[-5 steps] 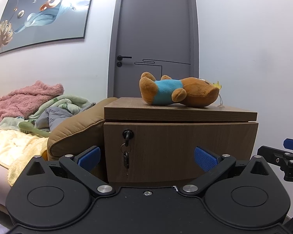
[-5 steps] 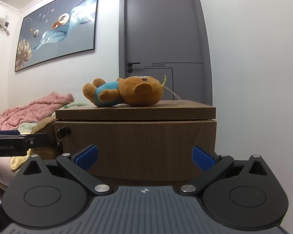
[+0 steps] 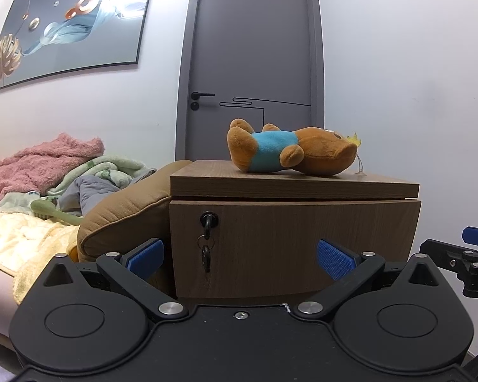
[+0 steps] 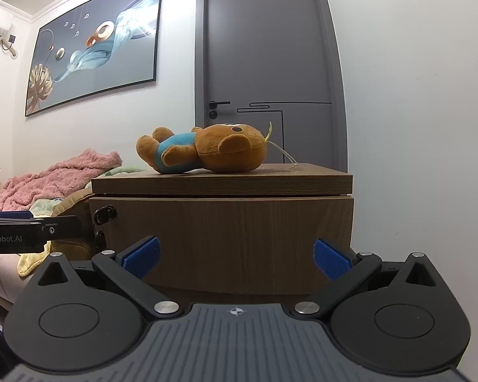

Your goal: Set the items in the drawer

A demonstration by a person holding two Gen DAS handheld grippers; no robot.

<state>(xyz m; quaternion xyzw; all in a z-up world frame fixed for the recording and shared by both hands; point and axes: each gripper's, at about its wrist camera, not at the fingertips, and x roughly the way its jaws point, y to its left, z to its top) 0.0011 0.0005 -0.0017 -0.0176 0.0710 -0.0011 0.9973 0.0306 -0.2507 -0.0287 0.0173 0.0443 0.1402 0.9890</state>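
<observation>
Nearest to us, low in both wrist views, we are holding the two grippers level and pointing them at the front of a wooden nightstand. The left gripper is standing with its blue pads spread wide and nothing between them; the right gripper is doing the same, wide apart and gripping nothing. From the left wrist we are seeing the right gripper poking in at the right edge, and from the right wrist the left one is showing at the left edge.

Just past the fingertips, the drawer is sitting closed, its front filling the gap between the pads in both views. A key is hanging in the lock at the drawer's upper left corner, with a second key dangling below it on a ring.

Above the drawer and higher than both grippers, a teddy bear in a blue shirt is lying on its side on the nightstand top, head toward the right, feet toward the left. Neither gripper is touching it.

To the left, a brown cushion is leaning against the nightstand, and blankets are piling on a bed behind it. Farthest back, we are seeing a grey door and a framed picture on the wall.
</observation>
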